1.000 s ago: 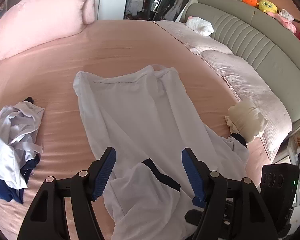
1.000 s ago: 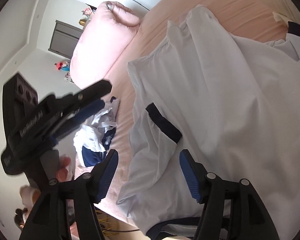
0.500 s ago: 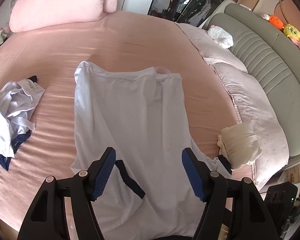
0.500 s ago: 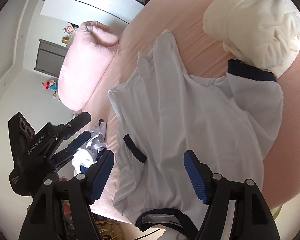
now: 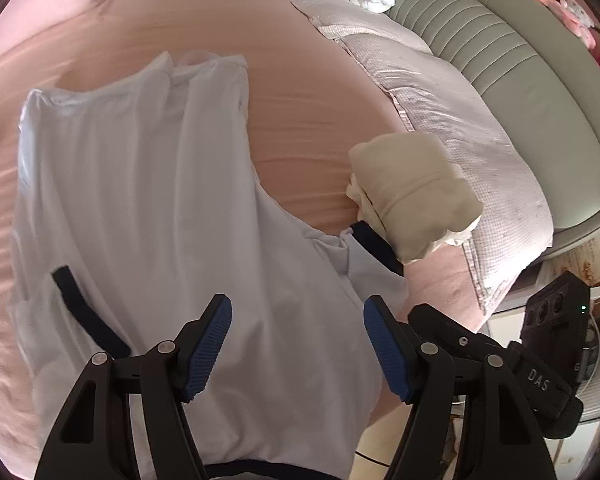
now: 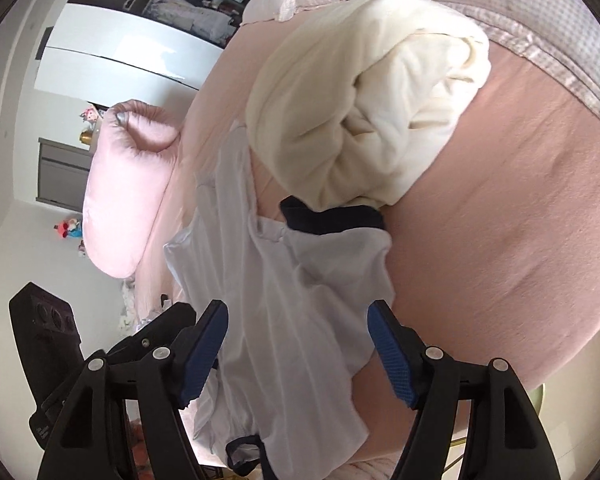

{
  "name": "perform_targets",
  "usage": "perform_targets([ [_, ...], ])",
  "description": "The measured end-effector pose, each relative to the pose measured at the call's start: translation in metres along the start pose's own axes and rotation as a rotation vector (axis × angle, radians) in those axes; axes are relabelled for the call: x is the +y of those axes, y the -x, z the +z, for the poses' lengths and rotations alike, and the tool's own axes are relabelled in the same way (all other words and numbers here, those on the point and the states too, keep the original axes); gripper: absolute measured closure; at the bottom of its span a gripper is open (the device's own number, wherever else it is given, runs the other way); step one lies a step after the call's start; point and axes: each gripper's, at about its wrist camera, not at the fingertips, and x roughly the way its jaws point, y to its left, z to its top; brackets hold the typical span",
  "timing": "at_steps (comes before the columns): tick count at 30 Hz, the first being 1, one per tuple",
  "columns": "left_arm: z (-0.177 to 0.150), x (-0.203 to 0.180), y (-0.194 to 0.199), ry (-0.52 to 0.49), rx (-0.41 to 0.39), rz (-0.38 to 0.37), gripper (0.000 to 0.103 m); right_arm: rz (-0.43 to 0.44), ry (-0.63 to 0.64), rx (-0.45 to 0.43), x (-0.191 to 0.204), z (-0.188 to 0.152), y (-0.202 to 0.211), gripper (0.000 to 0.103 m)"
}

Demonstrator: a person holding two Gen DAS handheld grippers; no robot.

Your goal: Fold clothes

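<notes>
Bedding in pink is covering the round bed (image 5: 308, 92), and a white T-shirt (image 5: 148, 200) with navy trim is lying spread flat across it, its collar end hanging over the near edge. A folded cream garment (image 5: 412, 192) is sitting just beside the shirt's right sleeve (image 6: 332, 248) — its edge is touching that sleeve's navy cuff. The left gripper (image 5: 298, 346) is hovering over the shirt's upper body, jaws standing wide and holding nothing. The right gripper (image 6: 298, 348) is hanging over the right sleeve — also spread wide, empty.
</notes>
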Motion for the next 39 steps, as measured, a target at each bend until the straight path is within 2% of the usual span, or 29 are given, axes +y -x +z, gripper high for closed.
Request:
perform_targets([
  [3, -0.006, -0.006, -0.010, -0.009, 0.010, -0.018, 0.036, 0.001, -0.016, 0.000, -0.013, 0.002, -0.003, 0.031],
  [6, -0.014, -0.020, -0.012, -0.107, 0.014, -0.028, 0.036, 0.003, -0.033, 0.000, -0.025, 0.004, -0.007, 0.031],
  [10, -0.022, -0.036, -0.015, -0.240, -0.006, 0.021, 0.036, 0.047, -0.033, -0.016, -0.036, 0.005, -0.008, 0.031],
  [12, -0.025, -0.039, -0.017, -0.259, -0.006, -0.014, 0.036, 0.070, -0.033, -0.031, -0.041, 0.004, -0.008, 0.031],
  [16, -0.029, -0.040, -0.019, -0.268, -0.001, -0.142, 0.036, 0.122, -0.052, -0.052, -0.051, 0.005, -0.007, 0.031],
  [22, -0.038, -0.054, -0.031, -0.310, 0.024, -0.186, 0.036, 0.236, -0.075, -0.118, -0.069, 0.005, -0.007, 0.032],
  [24, -0.038, -0.055, -0.033, -0.299, 0.018, -0.195, 0.036, 0.215, -0.048, -0.124, -0.068, 0.003, -0.008, 0.041],
  [25, -0.038, -0.055, -0.035, -0.291, 0.013, -0.204, 0.036, 0.172, -0.032, -0.116, -0.066, 0.003, -0.010, 0.054],
  [26, -0.038, -0.055, -0.036, -0.286, 0.011, -0.205, 0.036, 0.136, -0.020, -0.110, -0.066, 0.003, -0.012, 0.070],
  [28, -0.038, -0.055, -0.036, -0.294, 0.004, -0.186, 0.036, 0.120, -0.013, -0.097, -0.069, 0.002, -0.015, 0.083],
  [29, -0.039, -0.056, -0.036, -0.311, -0.007, -0.165, 0.036, 0.130, -0.023, -0.093, -0.072, 0.002, -0.015, 0.093],
  [31, -0.040, -0.056, -0.033, -0.337, -0.019, -0.142, 0.036, 0.150, -0.042, -0.089, -0.076, 0.002, -0.012, 0.095],
  [34, -0.042, -0.051, -0.027, -0.353, -0.041, -0.150, 0.036, 0.220, -0.028, -0.097, -0.072, 0.002, -0.001, 0.096],
  [37, -0.044, -0.048, -0.022, -0.370, -0.080, -0.215, 0.036, 0.279, -0.002, -0.099, -0.060, 0.003, 0.010, 0.096],
  [39, -0.044, -0.043, -0.021, -0.363, -0.096, -0.243, 0.036, 0.288, 0.022, -0.089, -0.054, 0.001, 0.013, 0.096],
])
